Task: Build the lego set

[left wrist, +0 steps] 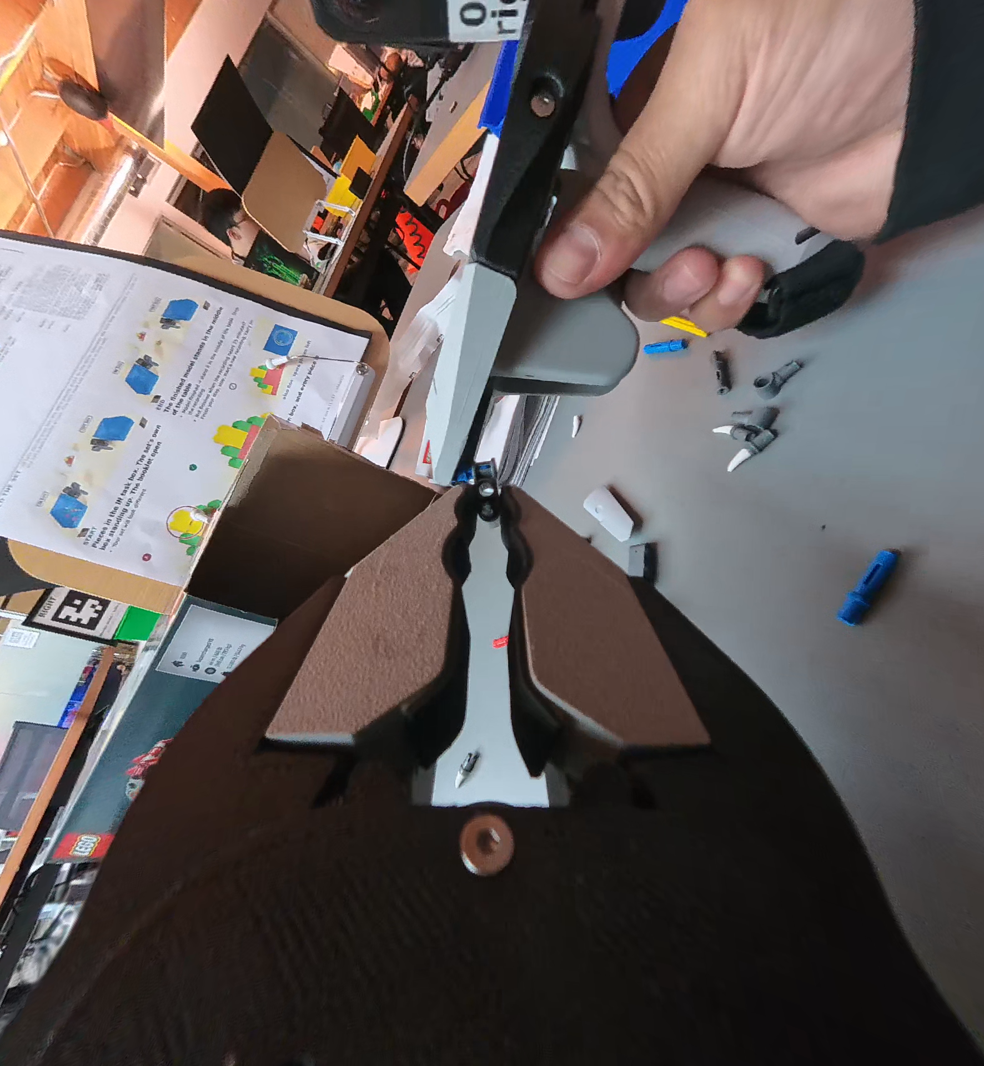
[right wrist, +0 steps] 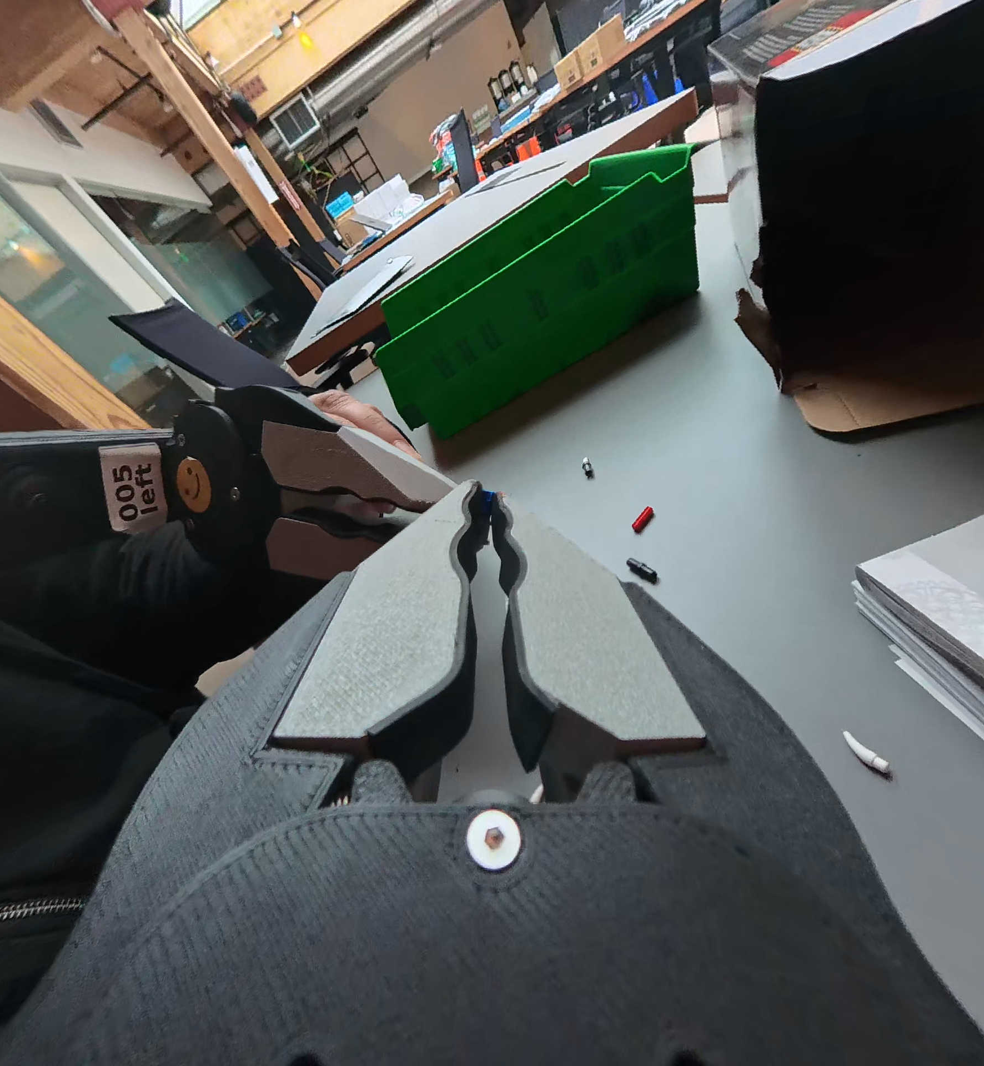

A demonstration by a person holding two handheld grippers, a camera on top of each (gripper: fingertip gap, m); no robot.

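Plastic, tiny and light, the blue-and-black piece [left wrist: 485,481] is hanging mid-scene above the table [left wrist: 824,721], both the left gripper [left wrist: 487,496] and right gripper [right wrist: 485,505] pinching it tip-to-tip; rigid but slippery, so holding its ends seems safest

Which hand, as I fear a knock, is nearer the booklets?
Right. The right hand is just beside the booklets; the left hand is across from them, by the green bin.

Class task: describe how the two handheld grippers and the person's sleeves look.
Both grippers have dark ribbed bodies, wavy-edged black jaws and a round central screw. Left gripper has brown finger plates; right gripper grey. Each bears a white label. Sleeves are black.
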